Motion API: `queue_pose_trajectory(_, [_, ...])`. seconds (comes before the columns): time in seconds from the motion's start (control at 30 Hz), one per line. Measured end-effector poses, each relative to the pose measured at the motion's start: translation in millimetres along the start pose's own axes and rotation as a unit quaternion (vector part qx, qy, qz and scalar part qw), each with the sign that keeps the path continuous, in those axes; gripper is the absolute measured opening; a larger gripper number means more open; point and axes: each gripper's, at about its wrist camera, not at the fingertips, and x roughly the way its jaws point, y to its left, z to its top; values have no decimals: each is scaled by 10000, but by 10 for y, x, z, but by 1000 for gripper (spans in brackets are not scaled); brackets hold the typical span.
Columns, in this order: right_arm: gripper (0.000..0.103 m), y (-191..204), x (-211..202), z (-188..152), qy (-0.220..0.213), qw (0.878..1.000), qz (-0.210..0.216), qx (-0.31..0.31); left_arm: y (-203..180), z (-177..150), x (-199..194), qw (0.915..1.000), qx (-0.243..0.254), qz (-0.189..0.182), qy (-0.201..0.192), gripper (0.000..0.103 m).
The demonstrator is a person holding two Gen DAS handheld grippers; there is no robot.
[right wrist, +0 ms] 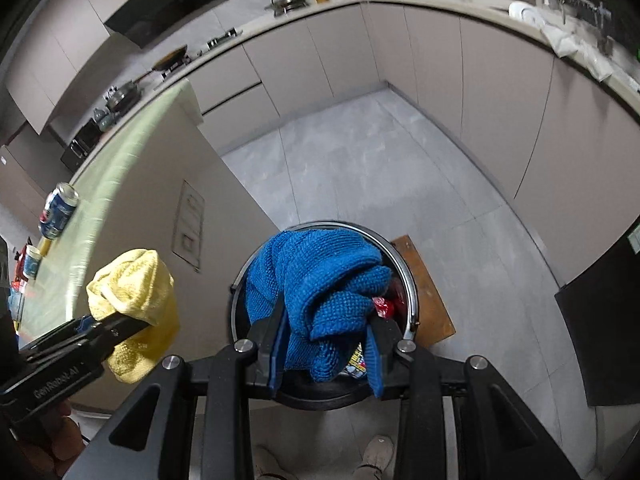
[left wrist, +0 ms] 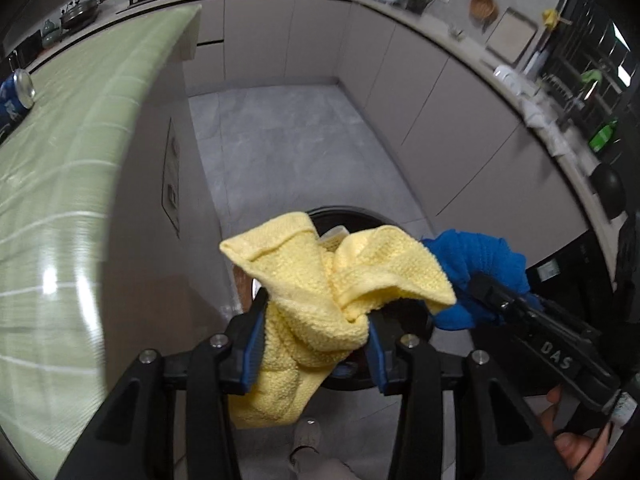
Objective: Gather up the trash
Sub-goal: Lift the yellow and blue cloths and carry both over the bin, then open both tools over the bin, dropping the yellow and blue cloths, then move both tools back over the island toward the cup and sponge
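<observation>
Two cloths held over the trash bin

The left hand-held gripper (left wrist: 316, 344) clamps a yellow cloth (left wrist: 320, 288); beside it, the right hand-held gripper (right wrist: 326, 350) clamps a blue cloth (right wrist: 320, 292). Just beyond and below both sits the round bin (right wrist: 412, 304); a can (right wrist: 60, 210) lies on the green surface (left wrist: 72, 168) farther left.

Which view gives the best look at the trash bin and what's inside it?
The right wrist view: the trash bin shows its rim and red wrappers beside the blue cloth. In the left wrist view, the yellow cloth hides most of it.
</observation>
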Motion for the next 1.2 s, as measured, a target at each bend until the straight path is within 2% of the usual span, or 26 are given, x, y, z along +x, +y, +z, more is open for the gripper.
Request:
queue_pose_trajectory(0.2, [40,-73,331,84,268,9996,52,-53,-23,37,248,9996,-48,207,198,53])
queue_pose_trajectory(0.23, [46,-91,393,102,323,9994,71,-47,-22,48,278,9994,-61,256,212,58])
queue_pose_trajectory(0.3, [66,-131,458,122,400,9992,36,-77,-41,81,324,9986,-94,434,272,68])
queue_pose_trajectory(0.33, [67,-136,470,131,391,9992,19,-82,-31,86,337,9983,-121,474,317,72])
queue_pose_trajectory(0.47, [67,-174,400,213,211,9998,-61,29,-80,142,263,9982,-186,517,223,73])
queue_pose_trajectory(0.6, [67,-234,181,283,-63,9998,-80,166,-116,146,36,9991,-118,398,86,73])
queue_pose_trajectory(0.73, [67,-184,17,310,-162,9997,-103,143,-175,178,-223,9998,-26,209,-24,73])
queue_pose_trajectory(0.97, [67,120,-328,292,-377,9991,-184,29,-129,281,-760,9995,91,45,-294,73])
queue_pose_trajectory(1.2, [67,587,-786,284,-697,9974,-201,6,146,244,-1218,9983,150,-46,-555,73])
